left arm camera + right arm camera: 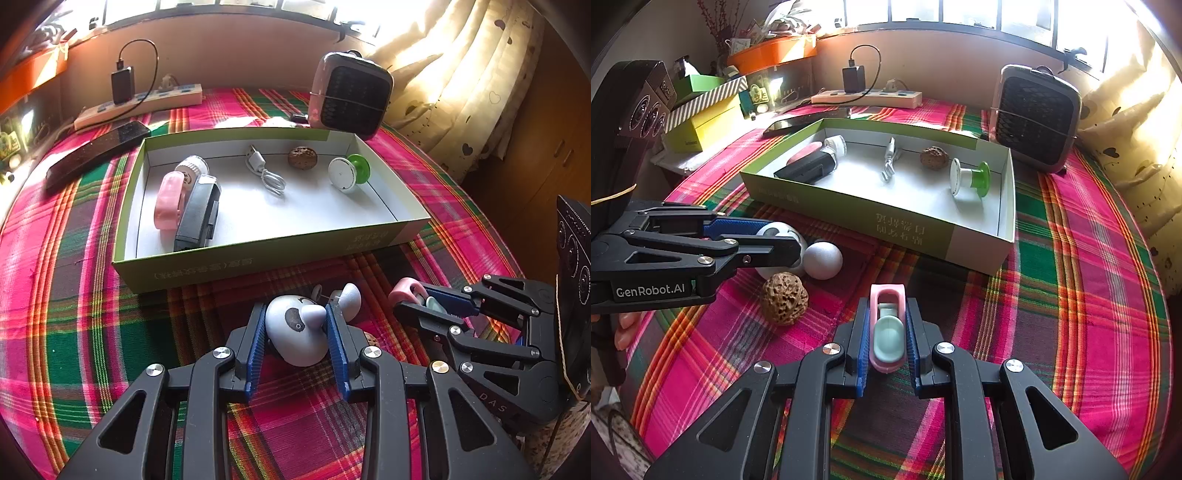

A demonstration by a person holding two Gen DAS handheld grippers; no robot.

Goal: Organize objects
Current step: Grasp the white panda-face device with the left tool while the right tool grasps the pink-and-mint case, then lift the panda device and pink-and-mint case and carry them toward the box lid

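Left claw [295,334]: clamped across the panda-shaped toy [295,332], one blue pad on each flank, the toy resting on the plaid tablecloth [74,332].
Panda toy, handling: judged a hard, smooth plastic shell, light but rounded, so it may squirm out of flat pads; the widest part of the body, where the pads now sit, looks the safest hold, not the ears.
Right claw [886,332]: drawn together on the pink clip [887,325], which lies lengthwise between the pads with its mint lever up and its far end poking out ahead of the tips.
Pink clip, handling: small, stiff and light; the long sides offer flat bearing.
Walnut [784,298]: loose on the cloth, left of the right claw, just behind the left one.
Green box [849,210]: ahead of both claws, open, part filled; judged the destination.
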